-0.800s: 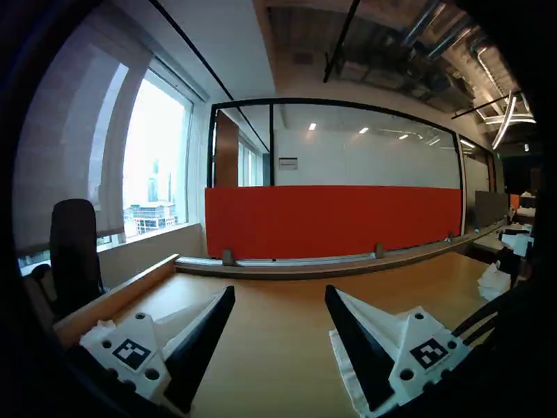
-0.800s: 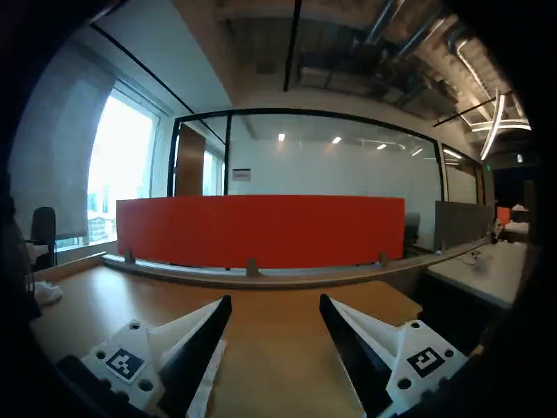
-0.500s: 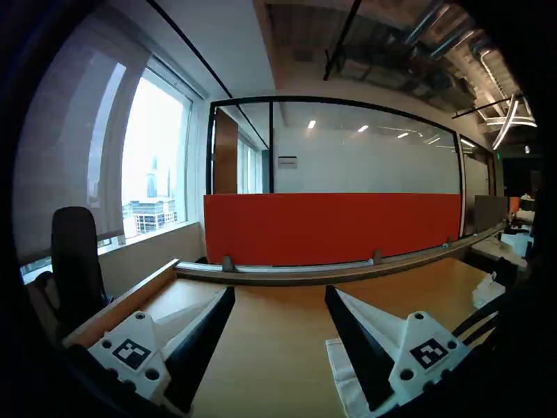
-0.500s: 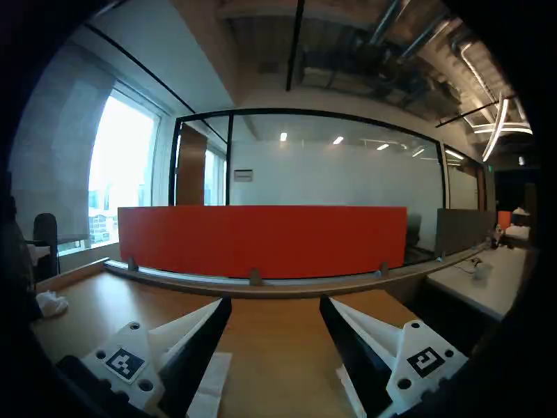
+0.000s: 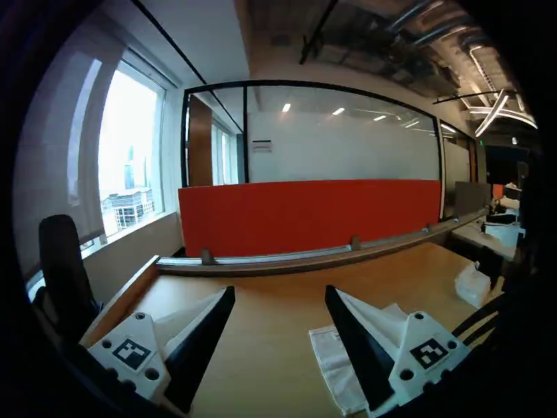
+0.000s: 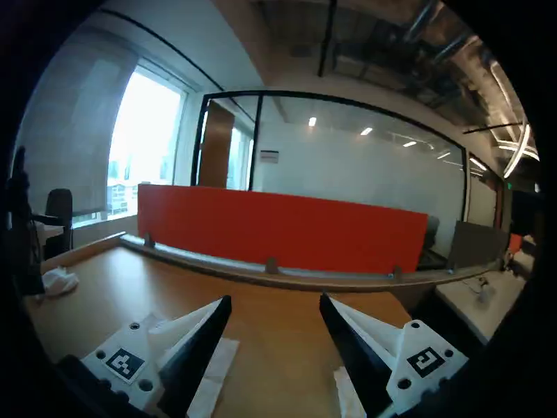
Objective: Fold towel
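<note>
In the left gripper view a white towel (image 5: 333, 357) lies flat on the wooden desk (image 5: 278, 313), partly under the right finger of my left gripper (image 5: 278, 306), which stands open above the desk with nothing between its fingers. In the right gripper view my right gripper (image 6: 275, 313) is also open over the desk (image 6: 278, 327). White towel (image 6: 217, 364) peeks out beside its left finger, and another white edge (image 6: 344, 390) shows by its right finger.
A red divider panel (image 5: 313, 216) runs along the desk's far edge. A crumpled white cloth (image 6: 59, 281) lies at the left of the desk, and another white bundle (image 5: 473, 284) sits at the right. A dark chair (image 5: 63, 272) stands by the window.
Both grippers have tilted and risen slightly, bringing more of the desk and towel into view. The jaws stay open.
</note>
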Motion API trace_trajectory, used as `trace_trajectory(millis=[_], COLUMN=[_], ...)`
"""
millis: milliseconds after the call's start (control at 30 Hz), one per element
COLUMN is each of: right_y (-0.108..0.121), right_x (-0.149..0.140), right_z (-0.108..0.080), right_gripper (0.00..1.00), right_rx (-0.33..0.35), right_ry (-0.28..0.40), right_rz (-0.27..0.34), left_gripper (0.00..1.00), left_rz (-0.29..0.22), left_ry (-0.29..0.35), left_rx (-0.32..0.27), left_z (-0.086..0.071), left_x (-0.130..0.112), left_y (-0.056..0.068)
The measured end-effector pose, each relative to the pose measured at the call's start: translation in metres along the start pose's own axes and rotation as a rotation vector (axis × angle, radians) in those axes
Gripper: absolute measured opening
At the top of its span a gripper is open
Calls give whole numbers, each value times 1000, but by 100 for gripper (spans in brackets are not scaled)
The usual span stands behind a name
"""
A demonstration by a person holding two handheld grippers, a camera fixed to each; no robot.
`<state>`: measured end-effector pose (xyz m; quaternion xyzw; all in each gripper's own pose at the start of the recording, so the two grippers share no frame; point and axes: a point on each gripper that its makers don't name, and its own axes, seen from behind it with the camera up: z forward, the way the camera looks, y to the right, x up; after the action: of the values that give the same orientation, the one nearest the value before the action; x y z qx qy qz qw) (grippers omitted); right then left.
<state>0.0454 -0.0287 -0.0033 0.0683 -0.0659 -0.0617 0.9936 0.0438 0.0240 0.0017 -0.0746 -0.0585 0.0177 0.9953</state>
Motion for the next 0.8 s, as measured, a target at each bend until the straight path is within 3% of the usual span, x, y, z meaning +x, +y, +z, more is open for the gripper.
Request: trace_trajectory(millis=[233,500,800], right_y=[-24,-41,-65], right_x=[0,-8,-24], right_z=[-3,-7,-11], right_gripper=[98,98,98], right_rx=[130,230,356], right_ry=[-51,-104,-167], right_rz=[-55,-116,-169], left_gripper=[96,96,96], left_rz=[29,52,130], left_ry=[-45,-90,-142], left_rx=[-113,-178,-297], left_z=[-1,-3,-8], left_x=[-3,-12,-30], left_y=[16,23,46])
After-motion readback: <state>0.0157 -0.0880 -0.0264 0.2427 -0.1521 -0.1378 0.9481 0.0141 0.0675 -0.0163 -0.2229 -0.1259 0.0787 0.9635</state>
